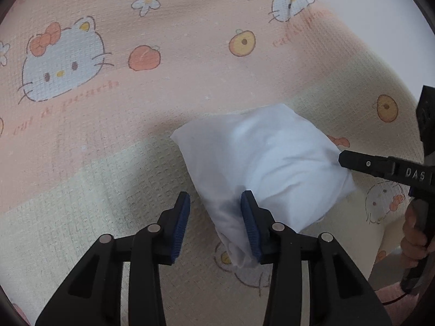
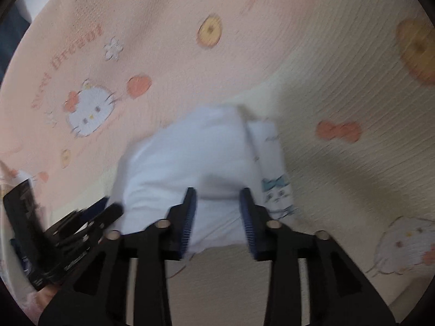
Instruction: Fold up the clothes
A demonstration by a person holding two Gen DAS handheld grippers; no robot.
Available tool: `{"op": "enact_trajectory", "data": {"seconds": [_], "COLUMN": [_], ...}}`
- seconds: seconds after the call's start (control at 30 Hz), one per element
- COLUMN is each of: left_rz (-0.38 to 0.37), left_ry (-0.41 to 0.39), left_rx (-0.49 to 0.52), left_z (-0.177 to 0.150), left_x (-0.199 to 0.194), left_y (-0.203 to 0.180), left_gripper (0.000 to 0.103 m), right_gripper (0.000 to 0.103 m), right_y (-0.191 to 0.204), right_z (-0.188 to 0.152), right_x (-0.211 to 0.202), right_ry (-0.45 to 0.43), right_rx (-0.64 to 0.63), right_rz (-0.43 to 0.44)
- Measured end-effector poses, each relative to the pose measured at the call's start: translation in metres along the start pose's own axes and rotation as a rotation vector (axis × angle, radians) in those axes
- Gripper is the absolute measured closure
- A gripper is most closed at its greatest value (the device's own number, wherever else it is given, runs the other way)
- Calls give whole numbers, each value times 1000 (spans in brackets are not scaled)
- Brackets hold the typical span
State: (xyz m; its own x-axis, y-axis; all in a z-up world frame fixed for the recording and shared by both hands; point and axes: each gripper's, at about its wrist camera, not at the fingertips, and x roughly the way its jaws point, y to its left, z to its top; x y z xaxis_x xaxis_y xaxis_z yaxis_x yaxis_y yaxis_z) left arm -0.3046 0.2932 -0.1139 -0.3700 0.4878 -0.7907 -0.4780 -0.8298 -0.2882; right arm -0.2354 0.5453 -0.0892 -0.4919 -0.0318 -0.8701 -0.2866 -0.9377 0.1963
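While both tongs gape, gripping nothing | left tongs [image 1: 214, 225] straddle folded white garment [image 1: 266, 163] edge | right tongs [image 2: 217, 217] over its near edge

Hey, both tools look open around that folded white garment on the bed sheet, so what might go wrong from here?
1. The white garment sits puffy, not flat, on the soft cartoon-print sheet; released, its folds may spring open.
2. The left tool has one pad resting on the garment's near edge; pulling away might drag that edge loose.
3. The right tool looks motion-blurred right above the cloth, so a fast move may snag it.
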Motion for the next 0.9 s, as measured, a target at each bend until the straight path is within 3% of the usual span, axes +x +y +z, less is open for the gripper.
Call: {"op": "enact_trajectory", "data": {"seconds": [0.07,0.13,0.27,0.4,0.53,0.63,0.73,0.8,0.9], "left_rz": [-3,-12,29,144,275,348,384,412,440], "left_ry": [17,31,23,-20,-68,-102,-156,-199,-238], "left_rx": [-28,-57,-116,-132,-161,-205,-231,-233,-253], "left_z": [4,7,18,32,43,39,22,9,-8], "left_x": [1,2,-23,-71,-123,-169,-223,-257,-294], "left_y": [1,7,36,72,103,123,136,141,149], "left_gripper": [55,53,52,37,33,32,32,30,26], "right_gripper": [42,42,40,40,38,25,12,11,5], "right_y": [4,11,15,33,96,153,213,252,291], "right_z": [-1,-5,-4,-4,-6,-11,-26,-41,-56], "right_x": [4,28,27,-13,-37,-44,-60,-74,-102], "right_ry": [4,72,24,-110,-80,-34,-16,-38,-62], "right_rx": [-33,-83,-44,25,-19,-91,-186,-227,-263], "right_rz": [-71,-132,-163,-211,-45,12,-27,-68,13]}}
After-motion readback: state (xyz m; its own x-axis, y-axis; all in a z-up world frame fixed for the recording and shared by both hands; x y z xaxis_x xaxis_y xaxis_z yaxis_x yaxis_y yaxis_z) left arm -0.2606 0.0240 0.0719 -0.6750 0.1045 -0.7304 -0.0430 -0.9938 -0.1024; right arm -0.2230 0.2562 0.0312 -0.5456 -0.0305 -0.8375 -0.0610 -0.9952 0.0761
